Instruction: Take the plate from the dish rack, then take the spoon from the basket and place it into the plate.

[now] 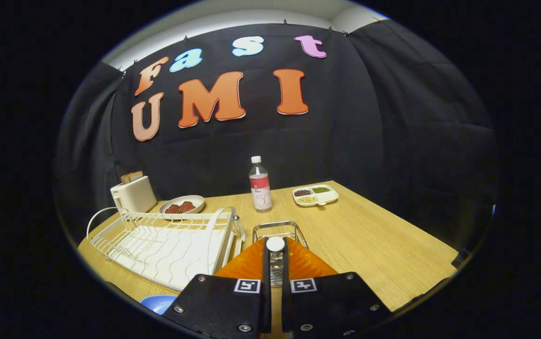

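Note:
My gripper is shut on the spoon, whose white rounded end sticks up between the two black fingers with a metal shaft below it. Directly under and ahead of the fingers lies the orange ribbed plate on the table, partly hidden by the fingers. Just beyond the plate stands the small wire basket. Left of the plate is the white wire dish rack, with no dish in its slots.
At the back of the wooden table stand a white toaster, a shallow bowl with red pieces, a water bottle and a divided white tray of beans. A blue object lies by the rack's near corner.

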### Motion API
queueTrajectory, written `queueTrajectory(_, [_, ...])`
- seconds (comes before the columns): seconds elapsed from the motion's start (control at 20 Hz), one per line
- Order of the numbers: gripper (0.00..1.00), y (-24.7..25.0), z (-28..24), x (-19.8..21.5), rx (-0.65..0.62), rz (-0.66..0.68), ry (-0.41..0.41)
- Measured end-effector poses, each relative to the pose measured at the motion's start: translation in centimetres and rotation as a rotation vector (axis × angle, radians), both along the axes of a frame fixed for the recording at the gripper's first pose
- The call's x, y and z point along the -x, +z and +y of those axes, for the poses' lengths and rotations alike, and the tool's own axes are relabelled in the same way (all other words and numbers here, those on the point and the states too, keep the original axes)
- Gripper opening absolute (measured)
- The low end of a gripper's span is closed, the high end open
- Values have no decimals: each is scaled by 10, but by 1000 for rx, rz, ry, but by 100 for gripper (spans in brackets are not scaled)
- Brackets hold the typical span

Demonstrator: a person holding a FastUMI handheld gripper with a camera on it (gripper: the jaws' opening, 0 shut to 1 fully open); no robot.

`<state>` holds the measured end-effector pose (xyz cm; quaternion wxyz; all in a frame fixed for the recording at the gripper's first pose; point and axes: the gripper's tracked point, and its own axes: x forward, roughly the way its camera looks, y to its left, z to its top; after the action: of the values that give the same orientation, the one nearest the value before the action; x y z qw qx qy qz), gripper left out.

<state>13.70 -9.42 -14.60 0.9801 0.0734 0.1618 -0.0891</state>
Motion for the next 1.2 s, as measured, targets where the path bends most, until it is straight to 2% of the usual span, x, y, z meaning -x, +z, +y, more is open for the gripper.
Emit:
queueTrajectory(0.35, [8, 71, 0, 20, 15, -108, -4])
queueTrajectory(0.7, [8, 124, 26, 68, -20, -152, 68])
queueTrajectory(0.9, [8, 130, 55, 105, -8, -172, 143])
queueTrajectory(1.2, [8, 96, 103, 147, -3, -132, 274])
